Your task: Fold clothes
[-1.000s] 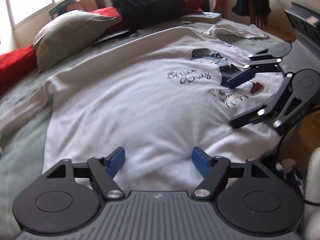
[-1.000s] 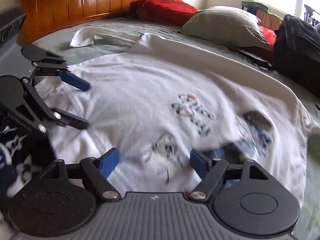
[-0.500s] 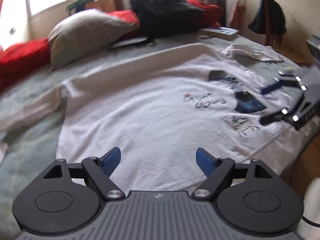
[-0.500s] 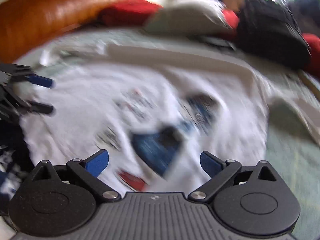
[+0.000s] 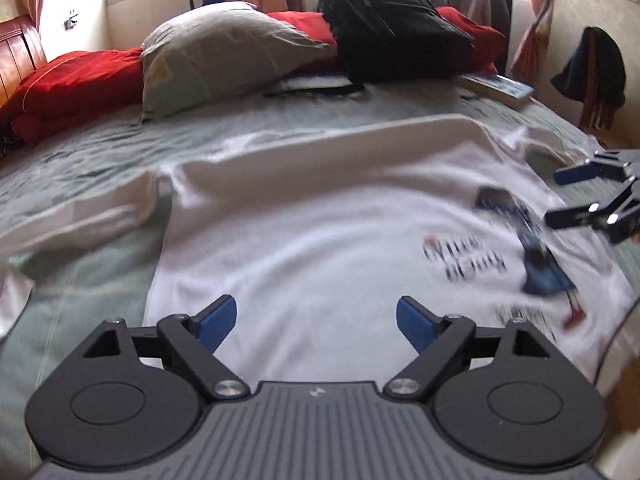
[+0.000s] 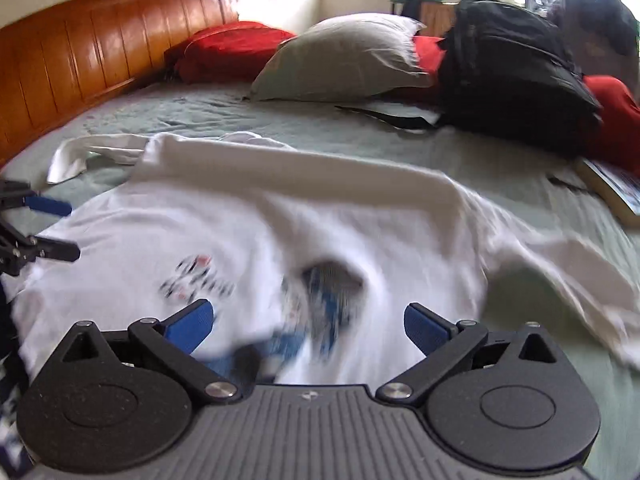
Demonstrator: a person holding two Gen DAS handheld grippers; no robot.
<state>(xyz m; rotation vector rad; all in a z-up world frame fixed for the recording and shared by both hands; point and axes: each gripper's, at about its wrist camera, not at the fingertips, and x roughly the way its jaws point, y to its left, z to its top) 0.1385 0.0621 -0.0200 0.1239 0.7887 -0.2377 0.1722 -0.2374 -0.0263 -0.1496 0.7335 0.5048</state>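
A white long-sleeved shirt [image 5: 320, 232] with a blue and black print lies spread face up on the green bed; it also shows in the right wrist view [image 6: 280, 216]. Its far side is folded over in a long band. My left gripper [image 5: 316, 318] is open and empty above the shirt's near edge. My right gripper [image 6: 308, 322] is open and empty above the printed part. Each gripper shows in the other's view, the right one [image 5: 560, 196] at the right edge and the left one [image 6: 60, 232] at the left edge.
A grey pillow [image 5: 224, 52], red pillows [image 5: 76, 84] and a black backpack [image 5: 392, 32] lie along the far side of the bed. A book [image 5: 500, 88] lies at the far right. A wooden headboard [image 6: 72, 64] stands at the left.
Both grippers have pulled back and apart from each other, the left one toward the shirt's left side, the right one toward its right. Both stay open. The shirt has not moved.
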